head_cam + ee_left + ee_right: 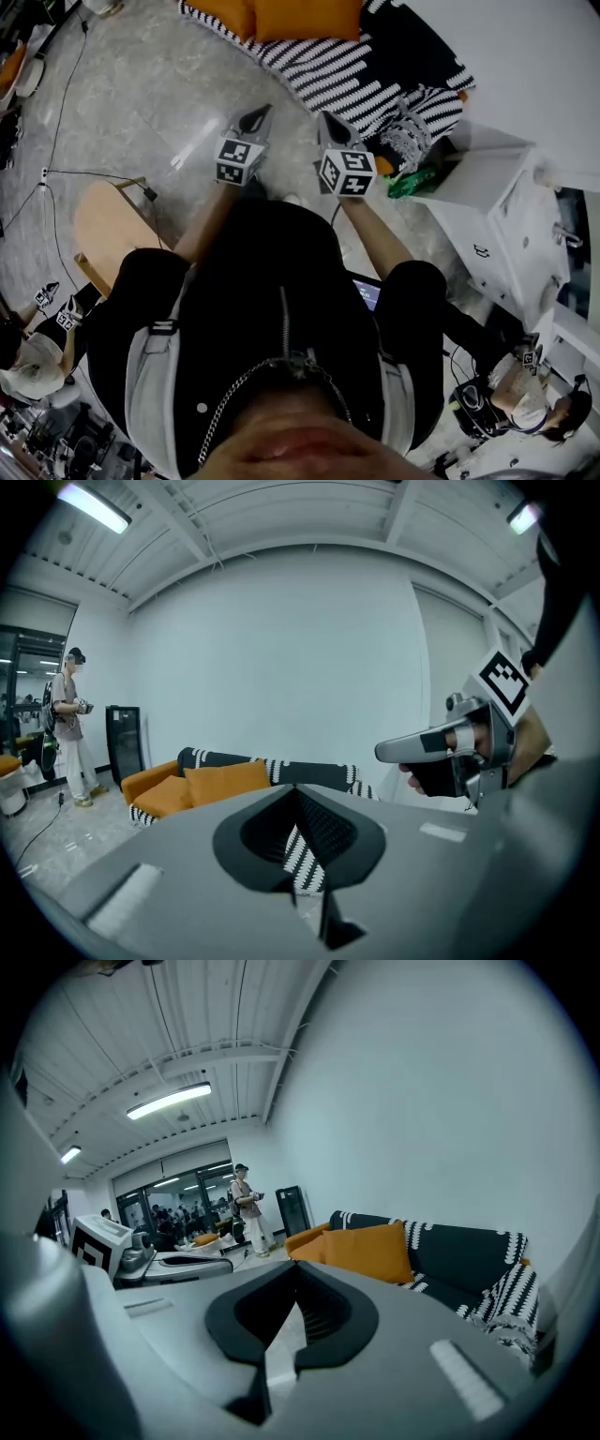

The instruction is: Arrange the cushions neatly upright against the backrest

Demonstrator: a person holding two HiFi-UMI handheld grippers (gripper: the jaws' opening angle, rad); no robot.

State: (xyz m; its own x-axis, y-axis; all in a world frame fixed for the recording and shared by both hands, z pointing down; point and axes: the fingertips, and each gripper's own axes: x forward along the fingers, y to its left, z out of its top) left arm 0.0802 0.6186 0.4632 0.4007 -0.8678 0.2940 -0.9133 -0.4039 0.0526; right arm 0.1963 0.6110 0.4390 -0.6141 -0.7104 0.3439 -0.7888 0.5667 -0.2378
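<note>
We hold both claws side by side above the floor [141, 84]. The left gripper [261, 114] and the right gripper [326, 120] have their jaws pressed together, with nothing between them. Well ahead, 2 orange cushions [305, 17] lie on the striped sofa [394, 56], apart from both grippers.

Ahead of my jaws stands a black sofa [375, 84] with white-striped edging. Orange cushions [305, 19] lie on its seat, beyond my left jaws and farther off than the striped part. A crumpled black-and-white patterned cloth [410, 136] lies on the sofa just past my right jaws. Below both jaws spreads a grey marbled floor [141, 94]; a thin black cable [61, 112] trails across it, well left of my left jaws.
</note>
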